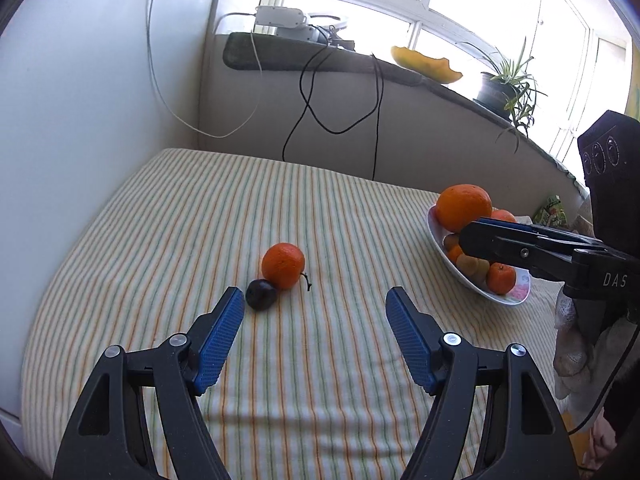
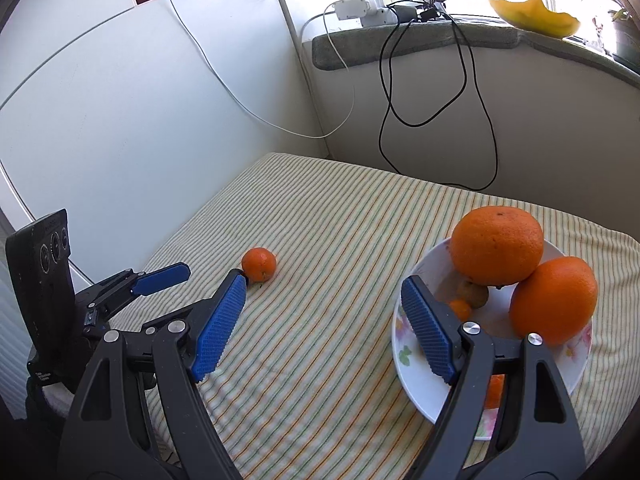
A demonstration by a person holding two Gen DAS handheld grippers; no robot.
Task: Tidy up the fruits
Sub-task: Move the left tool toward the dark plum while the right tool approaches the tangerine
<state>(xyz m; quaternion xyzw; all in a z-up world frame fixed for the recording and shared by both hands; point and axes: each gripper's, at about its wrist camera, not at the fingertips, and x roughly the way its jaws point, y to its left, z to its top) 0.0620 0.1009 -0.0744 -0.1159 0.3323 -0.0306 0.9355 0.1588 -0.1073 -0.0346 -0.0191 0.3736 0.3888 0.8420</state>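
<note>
Loose mandarin (image 1: 283, 265) on striped cloth, dark plum (image 1: 261, 294) touching it. White floral bowl (image 2: 416, 376) well apart, heaped: two big oranges (image 2: 497, 245), small mandarins, kiwi.

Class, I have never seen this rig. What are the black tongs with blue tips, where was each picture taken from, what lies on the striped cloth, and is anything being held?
Those are hand-held grippers, one per hand, each carrying a camera looking along its fingers. One picture is from the left gripper, the other from the right gripper. Both stand open and hold nothing. On the striped cloth lie a small orange tangerine touching a dark purple plum, and a white flowered bowl of oranges and smaller fruit.
</note>
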